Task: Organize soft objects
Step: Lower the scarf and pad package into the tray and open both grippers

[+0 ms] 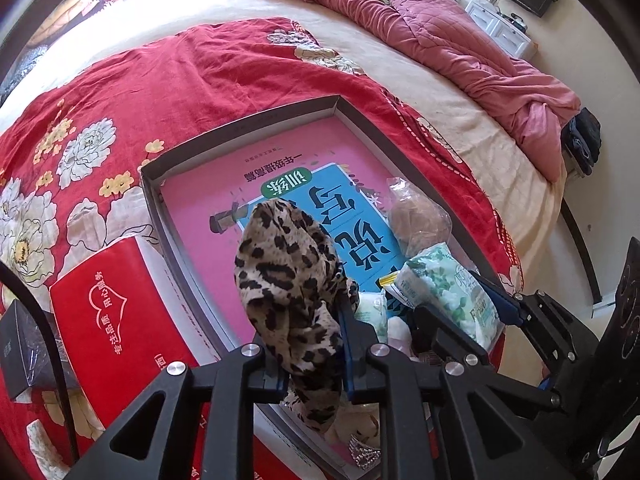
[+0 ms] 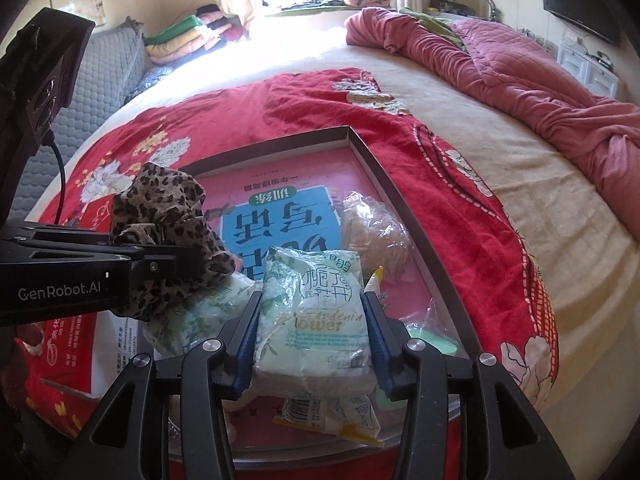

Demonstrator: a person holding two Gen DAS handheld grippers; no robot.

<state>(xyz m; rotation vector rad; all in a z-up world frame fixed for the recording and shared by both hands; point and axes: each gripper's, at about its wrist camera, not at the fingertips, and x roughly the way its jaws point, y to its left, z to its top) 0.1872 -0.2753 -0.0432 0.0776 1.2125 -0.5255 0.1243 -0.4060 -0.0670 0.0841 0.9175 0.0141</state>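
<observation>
While we are holding both loads over the shallow box (image 1: 240, 120), our left gripper (image 1: 310, 344) is clenching the leopard-print cloth (image 1: 288, 264) at lower centre, and our right gripper (image 2: 310, 336) is grasping the tissue pack (image 2: 316, 320), its long axis running up-frame between the jaws.

The scarf (image 1: 288, 280) is thin, soft cloth with a matt leopard print. The tissue pack (image 2: 316, 320) is wrapped in crinkled, glossy plastic film. The tray (image 1: 240, 120) looks like grey cardboard with a smooth, printed paper floor. The bag (image 2: 376, 232) beside the pack is clear, wrinkled plastic. The bedspread (image 1: 140, 92) is red, rumpled, matt cloth. The left claw (image 1: 308, 344) and right claw (image 2: 312, 320) are matt black plastic with shiny metal screws.
</observation>
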